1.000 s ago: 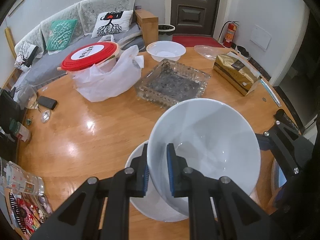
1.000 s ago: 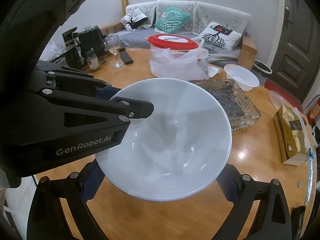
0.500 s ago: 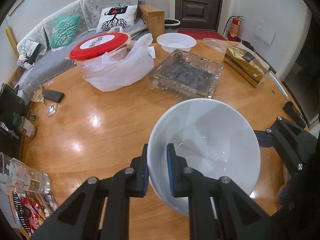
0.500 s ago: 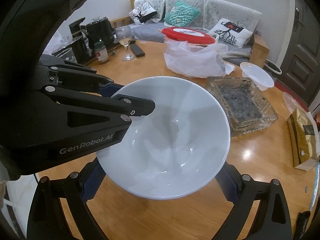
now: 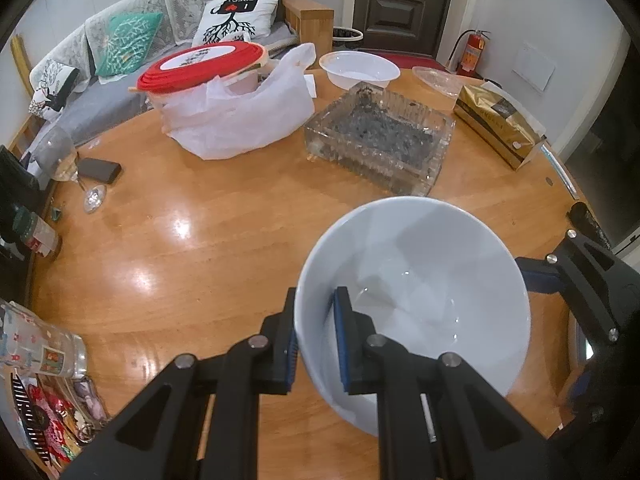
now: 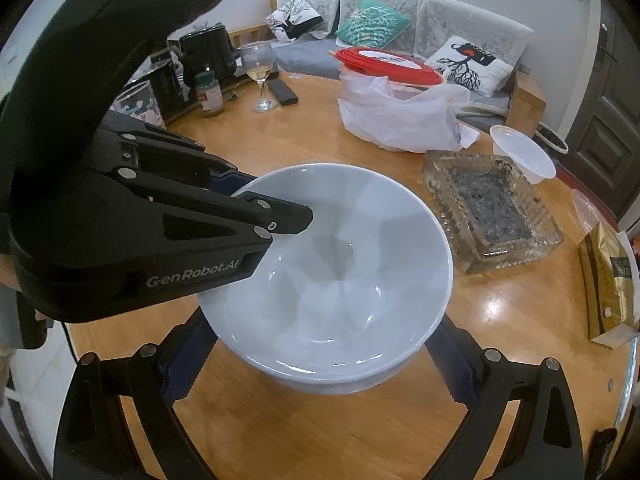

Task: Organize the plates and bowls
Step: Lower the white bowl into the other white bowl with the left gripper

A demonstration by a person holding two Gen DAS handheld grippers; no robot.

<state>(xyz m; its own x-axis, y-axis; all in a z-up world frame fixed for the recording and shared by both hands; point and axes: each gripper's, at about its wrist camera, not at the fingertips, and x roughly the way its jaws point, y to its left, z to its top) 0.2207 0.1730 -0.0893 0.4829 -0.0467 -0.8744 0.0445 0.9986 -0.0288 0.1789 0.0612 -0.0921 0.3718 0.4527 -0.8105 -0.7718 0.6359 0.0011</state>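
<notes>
A white bowl (image 5: 420,280) hangs just above the wooden table (image 5: 200,248). My left gripper (image 5: 316,296) is shut on its near rim, one pad inside and one outside. From the right wrist, the bowl (image 6: 332,272) fills the middle, with the left gripper (image 6: 276,200) clamped on its left edge. My right gripper (image 6: 322,332) has its fingers spread wide under the bowl, one on each side of its lower body. The bowl hides both tips, so I cannot see whether the pads press on it.
Beyond the bowl are a ribbed glass tray (image 5: 380,144), a white bag holding a red-lidded tub (image 5: 240,120), a plastic bowl (image 5: 360,68) and a gold packet (image 5: 500,120). A wine glass (image 5: 64,160), phone (image 5: 98,170) and tumbler (image 5: 40,356) line the left edge.
Both grippers moved together with the bowl, grip unchanged. A second white dish seen under the bowl one second ago is out of view now.
</notes>
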